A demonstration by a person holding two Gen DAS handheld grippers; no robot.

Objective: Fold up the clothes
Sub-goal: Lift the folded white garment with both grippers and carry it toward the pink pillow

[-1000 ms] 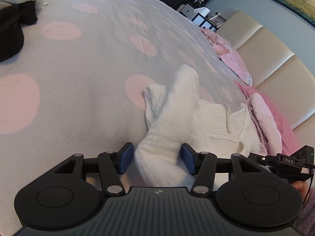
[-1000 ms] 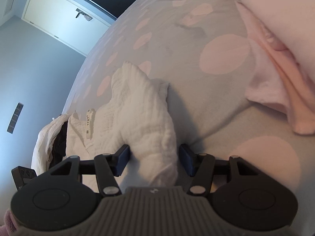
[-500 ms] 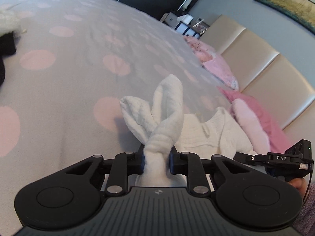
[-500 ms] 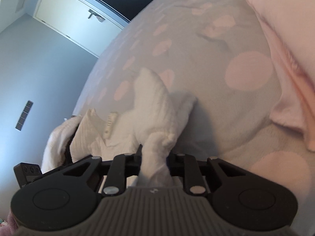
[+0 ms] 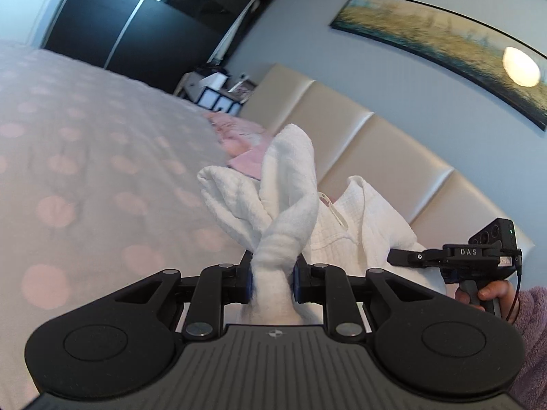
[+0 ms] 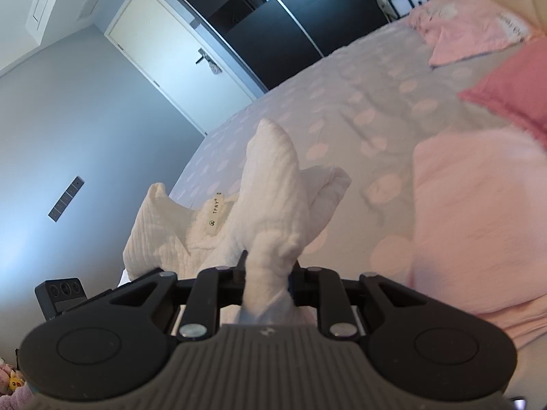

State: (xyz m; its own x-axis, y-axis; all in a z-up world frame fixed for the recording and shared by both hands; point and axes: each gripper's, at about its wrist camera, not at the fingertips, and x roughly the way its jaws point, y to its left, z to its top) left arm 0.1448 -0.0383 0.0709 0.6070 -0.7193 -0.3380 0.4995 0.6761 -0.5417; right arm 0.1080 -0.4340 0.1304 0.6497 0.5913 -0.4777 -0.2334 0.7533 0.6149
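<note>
Grey bed [image 6: 342,78] with pink dots; pink pillows [image 6: 471,27] at head end.

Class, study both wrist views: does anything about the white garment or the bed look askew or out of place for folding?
Yes. The white garment is bunched and twisted, not flat: the left gripper and right gripper each pinch a wad of it, and loose ends cross and stick up. Nothing looks spilled or torn on the dotted bedspread.

A home bedroom: a bed [image 5: 85,143] with a dotted cover, pink pillows [image 6: 468,30], padded headboard [image 5: 359,143], wardrobe [image 5: 136,24].
</note>
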